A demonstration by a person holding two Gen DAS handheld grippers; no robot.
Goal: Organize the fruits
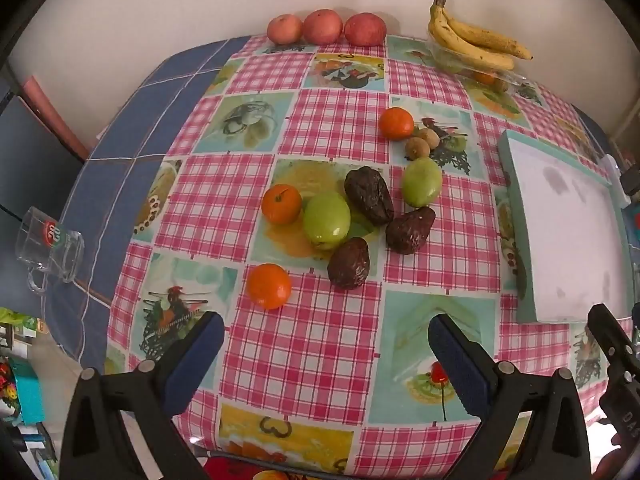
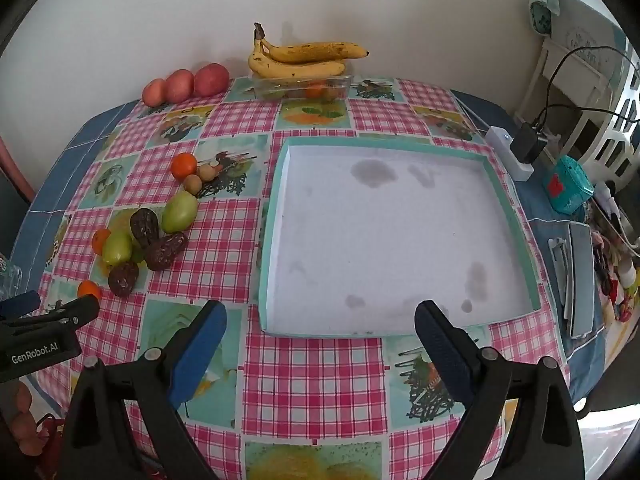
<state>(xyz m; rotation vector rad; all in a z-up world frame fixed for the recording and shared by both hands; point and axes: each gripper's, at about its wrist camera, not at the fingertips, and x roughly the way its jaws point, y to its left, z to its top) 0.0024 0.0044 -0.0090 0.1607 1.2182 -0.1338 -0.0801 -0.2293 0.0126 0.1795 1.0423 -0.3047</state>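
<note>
The loose fruit was gathered on the checked tablecloth [image 1: 320, 340], left of a shallow tray [image 2: 276, 184] with a teal rim. Three dark avocados [image 1: 368, 195] were clustered with two green fruits [image 1: 327, 220], the nearer green one touching an avocado. Three oranges [image 1: 269, 286] were scattered around the cluster, and small brown fruits [image 1: 417, 147] were seen beside the farthest orange. Three red apples [image 1: 323, 26] were lined up against the wall, and bananas [image 2: 304, 58] were laid on a clear box [image 2: 344, 82]. The left gripper [image 1: 326, 340] was held above the cloth with its blue pads wide apart and nothing between them. The right gripper [image 2: 320, 324] was likewise spread and empty, near the tray's front edge. "GenRobot.AI" was printed on the left gripper's body in the right wrist view. A glass mug [image 1: 50, 246] bearing a round red-and-green logo, not legible, was standing at the left edge.
</note>
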